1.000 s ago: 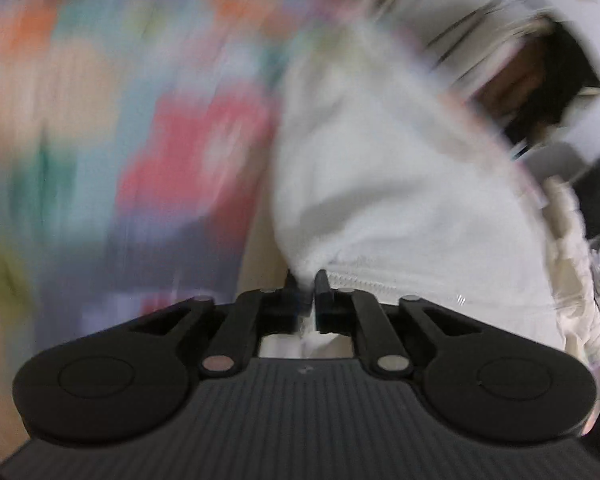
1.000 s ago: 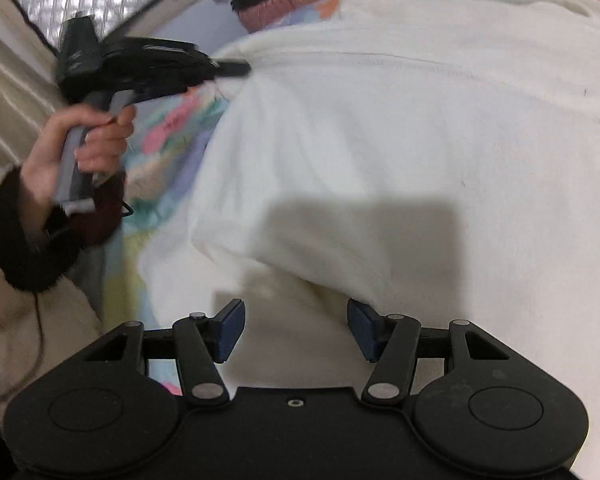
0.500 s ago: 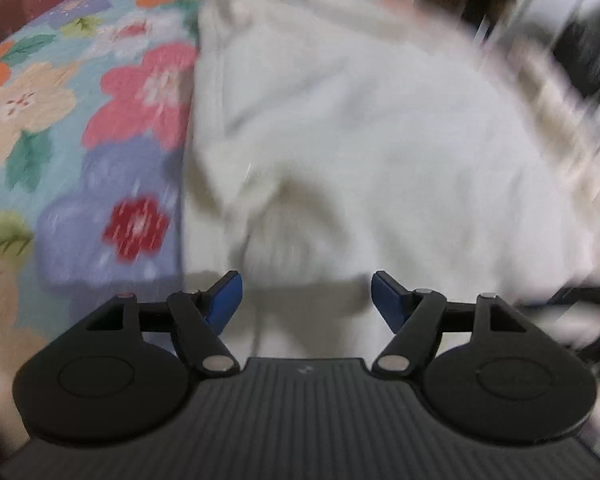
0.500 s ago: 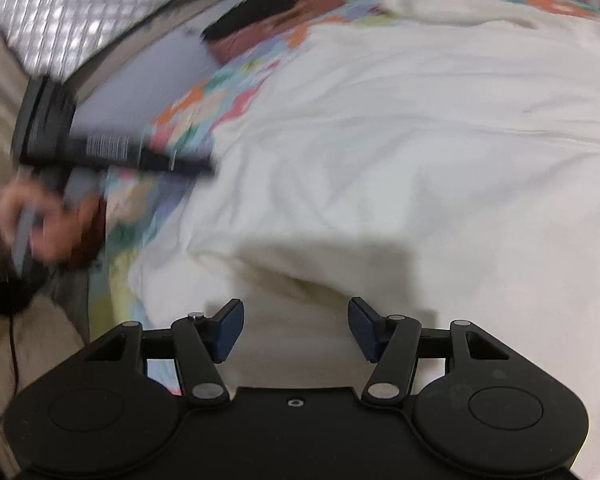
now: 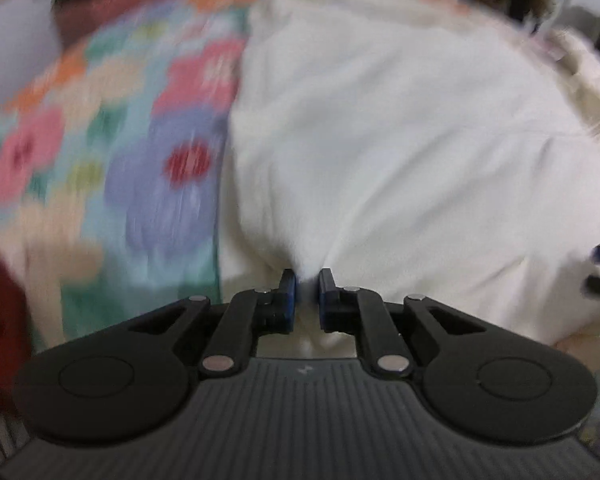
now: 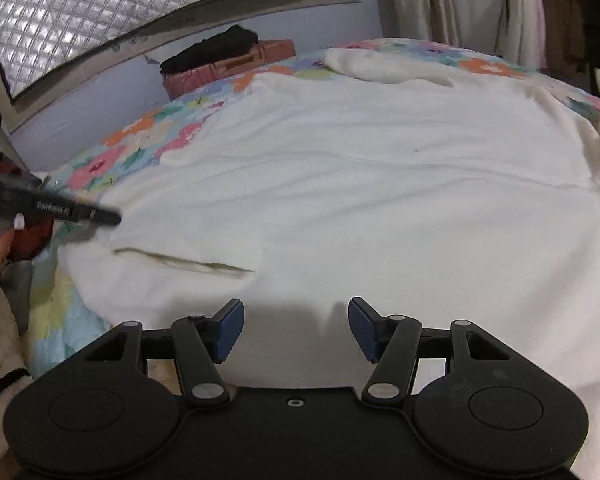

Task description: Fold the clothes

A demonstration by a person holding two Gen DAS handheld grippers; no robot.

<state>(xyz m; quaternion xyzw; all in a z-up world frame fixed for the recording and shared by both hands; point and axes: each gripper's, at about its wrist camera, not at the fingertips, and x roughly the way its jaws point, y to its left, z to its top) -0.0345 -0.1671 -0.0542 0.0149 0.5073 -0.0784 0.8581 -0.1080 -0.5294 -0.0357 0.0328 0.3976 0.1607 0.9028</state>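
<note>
I'm working in what reads as a bedroom in someone's home. Most of my right wrist view is a bed under a floral bedspread [image 6: 140, 148] in pink, orange and teal, with a white garment [image 6: 360, 184] spread wide across it. At the far edge of the bed sits a pinkish-brown case [image 6: 236, 66] with dark clothing [image 6: 216, 46] piled on top, against a pale lilac wall [image 6: 100, 104]. Above that is a window covered with quilted silver insulation [image 6: 120, 4]. Cream curtains [image 6: 432, 0] hang in the far corner, and more clothes hang at the right edge
</note>
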